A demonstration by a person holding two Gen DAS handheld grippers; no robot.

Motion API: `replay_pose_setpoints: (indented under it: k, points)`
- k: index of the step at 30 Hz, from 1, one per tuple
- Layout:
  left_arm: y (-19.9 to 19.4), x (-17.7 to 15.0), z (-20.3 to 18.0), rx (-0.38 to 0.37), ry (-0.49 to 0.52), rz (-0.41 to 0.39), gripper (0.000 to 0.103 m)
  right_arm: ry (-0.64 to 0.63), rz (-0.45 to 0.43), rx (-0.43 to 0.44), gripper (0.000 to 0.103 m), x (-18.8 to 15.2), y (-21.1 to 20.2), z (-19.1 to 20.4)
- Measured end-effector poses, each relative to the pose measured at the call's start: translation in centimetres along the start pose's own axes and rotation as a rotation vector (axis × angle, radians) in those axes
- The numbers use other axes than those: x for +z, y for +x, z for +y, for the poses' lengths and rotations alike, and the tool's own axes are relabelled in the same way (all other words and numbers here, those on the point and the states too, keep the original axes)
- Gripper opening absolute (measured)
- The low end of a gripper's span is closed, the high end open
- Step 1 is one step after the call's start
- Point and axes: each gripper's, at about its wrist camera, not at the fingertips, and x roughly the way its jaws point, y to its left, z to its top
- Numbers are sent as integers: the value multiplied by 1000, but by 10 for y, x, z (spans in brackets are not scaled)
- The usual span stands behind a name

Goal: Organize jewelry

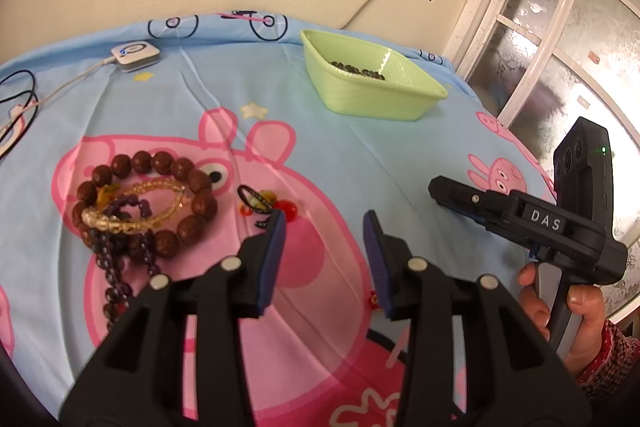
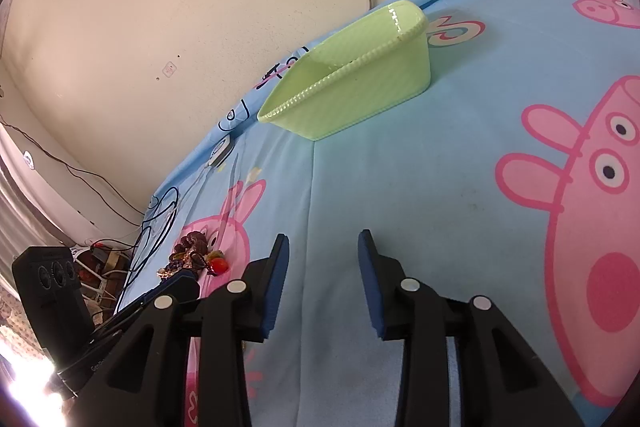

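The left gripper (image 1: 325, 223) is held with its jaws partly open and empty, just above a small dark ring with orange beads (image 1: 262, 205). The right gripper (image 2: 323, 247) is likewise parted and empty over bare sheet (image 2: 400, 187). A pickup is judged to be in hand: the left jaws must be lowered around the ring and closed. The heap of bead bracelets (image 1: 140, 203) is found left of it. The green basket (image 1: 372, 95) already contains one dark beaded piece (image 1: 358, 70).

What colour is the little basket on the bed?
Light green. The basket shows best in the left wrist view.
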Motion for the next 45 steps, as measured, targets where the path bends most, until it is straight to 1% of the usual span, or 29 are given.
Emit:
replay_pose_setpoints:
  k: [45]
  points:
    - [1,2,2,-4,-6,1,38,6,-9,17,15,3,0,-1]
